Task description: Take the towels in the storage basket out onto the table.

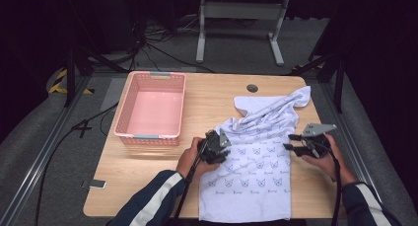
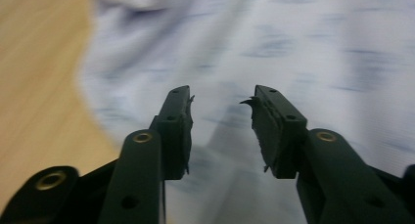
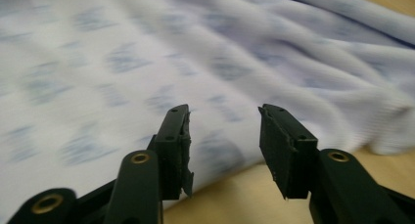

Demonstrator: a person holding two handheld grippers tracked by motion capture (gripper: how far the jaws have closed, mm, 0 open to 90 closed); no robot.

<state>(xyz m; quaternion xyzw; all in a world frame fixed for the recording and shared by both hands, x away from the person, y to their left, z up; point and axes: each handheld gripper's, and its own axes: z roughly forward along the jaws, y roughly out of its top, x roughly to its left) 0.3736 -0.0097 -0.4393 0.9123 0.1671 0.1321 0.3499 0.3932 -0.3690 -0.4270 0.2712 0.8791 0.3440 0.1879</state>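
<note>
A white T-shirt (image 1: 256, 162) with a small blue print lies spread on the wooden table (image 1: 207, 95), its top bunched toward the far right. My left gripper (image 1: 222, 148) hovers at the shirt's left edge, open, with cloth (image 2: 274, 48) under its jaws. My right gripper (image 1: 292, 142) is at the shirt's right edge, open, its jaws over the cloth (image 3: 147, 62) where it meets bare wood (image 3: 235, 194). Nothing is held in either.
A pink plastic basket (image 1: 150, 137) stands on the table's left half. A round grommet (image 1: 252, 88) sits near the far edge. The shirt's hem hangs at the near edge of the table. Bare wood lies between basket and shirt.
</note>
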